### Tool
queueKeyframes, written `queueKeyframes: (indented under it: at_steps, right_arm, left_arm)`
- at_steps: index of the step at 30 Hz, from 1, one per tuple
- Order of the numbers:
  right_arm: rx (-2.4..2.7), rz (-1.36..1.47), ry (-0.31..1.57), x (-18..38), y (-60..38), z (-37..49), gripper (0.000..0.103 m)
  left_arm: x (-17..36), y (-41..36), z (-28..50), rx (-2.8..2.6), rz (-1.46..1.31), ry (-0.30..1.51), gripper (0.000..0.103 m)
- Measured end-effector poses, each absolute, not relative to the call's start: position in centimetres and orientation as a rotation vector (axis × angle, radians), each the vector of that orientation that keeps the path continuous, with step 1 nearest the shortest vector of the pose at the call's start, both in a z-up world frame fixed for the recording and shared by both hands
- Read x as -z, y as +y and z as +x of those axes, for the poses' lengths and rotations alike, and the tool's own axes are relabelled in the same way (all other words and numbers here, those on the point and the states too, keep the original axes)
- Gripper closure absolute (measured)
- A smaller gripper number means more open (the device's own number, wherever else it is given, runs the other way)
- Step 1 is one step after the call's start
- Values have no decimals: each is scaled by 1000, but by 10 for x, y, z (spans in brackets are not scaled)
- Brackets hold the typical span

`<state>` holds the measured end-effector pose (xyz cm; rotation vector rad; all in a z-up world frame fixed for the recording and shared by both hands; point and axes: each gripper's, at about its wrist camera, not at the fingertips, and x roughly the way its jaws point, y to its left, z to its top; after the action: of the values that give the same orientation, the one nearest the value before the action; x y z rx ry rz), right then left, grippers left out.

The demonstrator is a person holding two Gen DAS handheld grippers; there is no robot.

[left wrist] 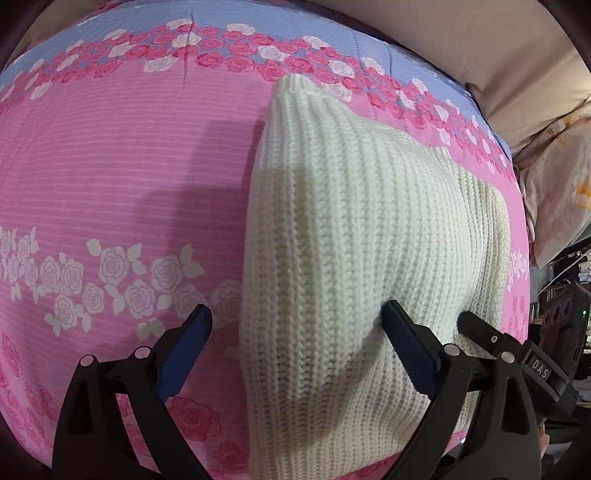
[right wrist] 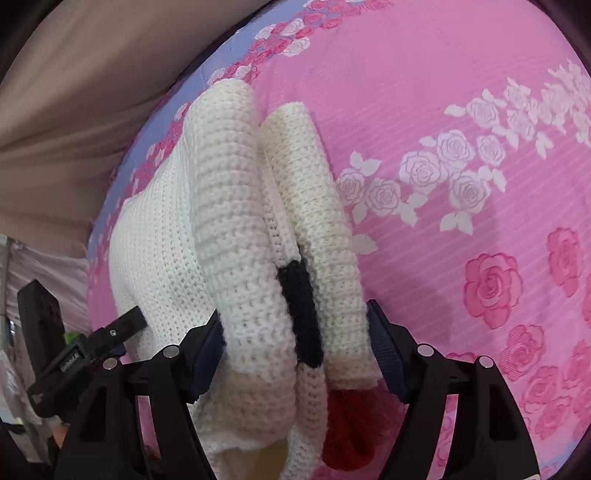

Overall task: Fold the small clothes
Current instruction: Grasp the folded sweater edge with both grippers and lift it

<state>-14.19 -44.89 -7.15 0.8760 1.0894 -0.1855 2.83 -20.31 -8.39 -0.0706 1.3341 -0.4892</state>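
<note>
A: Right gripper (right wrist: 295,343) clenched on a thick fold of the cream sweater (right wrist: 236,236); black and red patches show only in this view.

B: Left gripper (left wrist: 295,336) spread wide, right finger (left wrist: 406,343) over the knit. Sweater lies on the pink bedspread (left wrist: 110,177). Bare bedspread to the left, blue border (left wrist: 258,14) far.

"DAS" — white letters on the right tool's (left wrist: 480,334) black label (left wrist: 540,363)

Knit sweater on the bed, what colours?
Cream ribbed knit sweater, with a black patch and a red one; right wrist view shows it best.
</note>
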Motion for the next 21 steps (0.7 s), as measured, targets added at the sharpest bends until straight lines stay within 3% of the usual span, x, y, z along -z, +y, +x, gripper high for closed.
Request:
queueKeyframes:
  at_steps: [1,2,3,6,9,21]
  right_arm:
    - [181,876,1090,72,-449,-141,29]
    - [176,871,1092,72,-449,-138,31]
    - [160,877,1091,72,-448,-136,43]
    - [155,891,1077,69,-448,-130,59]
    - [155,897,1039,57,-447,-137,66]
    - [126,896,889,-15,-432,-181,71]
  left_arm:
    - [83,-207,28,499,-67,1336,13]
    - [81,-212,26,526,-66,1346,22]
    - [78,-217,25,527,-44,1349,26]
    - [67,-226,20,532,26,1338,42]
    - [55,-228,19,557,44,1340,55]
    - [-19,-226,-1,732,13,1282,63]
